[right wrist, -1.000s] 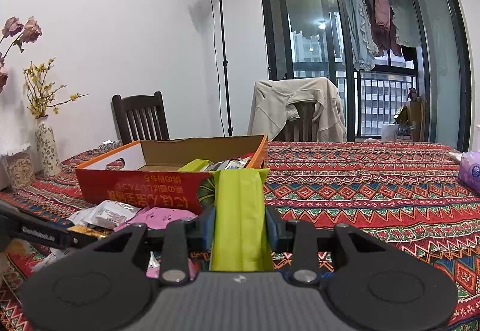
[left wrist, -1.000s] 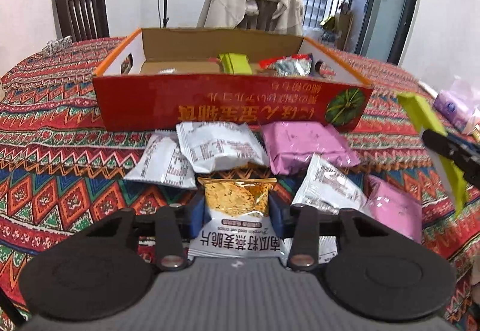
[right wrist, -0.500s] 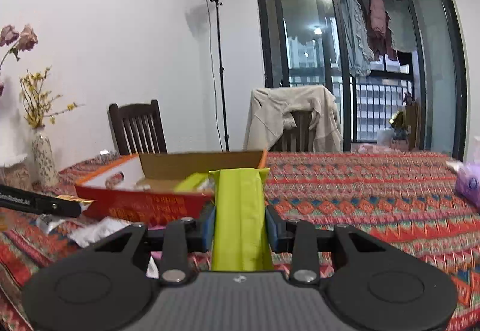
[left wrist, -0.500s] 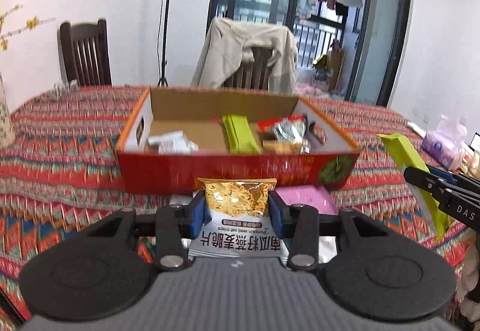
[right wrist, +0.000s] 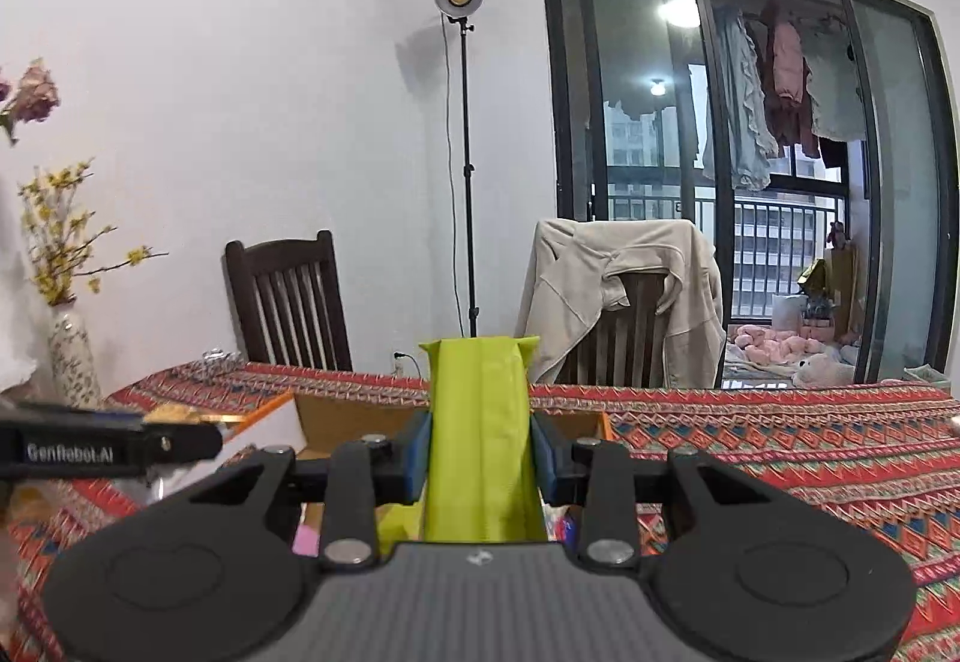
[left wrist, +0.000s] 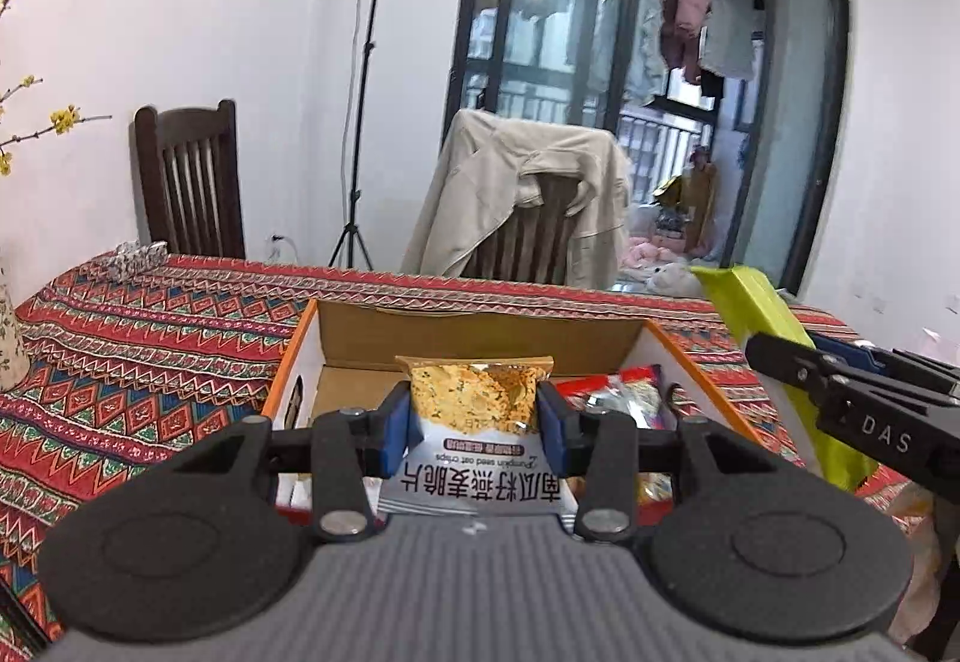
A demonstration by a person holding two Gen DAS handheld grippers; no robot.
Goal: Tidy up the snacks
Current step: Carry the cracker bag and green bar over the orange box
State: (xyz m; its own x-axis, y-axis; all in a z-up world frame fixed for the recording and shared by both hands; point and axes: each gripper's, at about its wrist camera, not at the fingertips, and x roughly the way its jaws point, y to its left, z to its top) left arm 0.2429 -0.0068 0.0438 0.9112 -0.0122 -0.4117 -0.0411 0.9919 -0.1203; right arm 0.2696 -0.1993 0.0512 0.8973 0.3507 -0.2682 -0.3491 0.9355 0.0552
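Two packets ride clamped: my left hand-held gripper (left wrist: 474, 416) pinches the oat crisps packet (left wrist: 474, 422), my right hand-held gripper (right wrist: 480, 452) the green packet (right wrist: 480, 434); both crowd the box (left wrist: 480, 329) at frame centre and may collide.

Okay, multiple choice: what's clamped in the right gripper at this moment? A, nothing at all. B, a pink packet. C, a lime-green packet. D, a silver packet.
C: in the right wrist view the right gripper has its blue pads pressed on both sides of a lime-green packet that sticks out forward between them.
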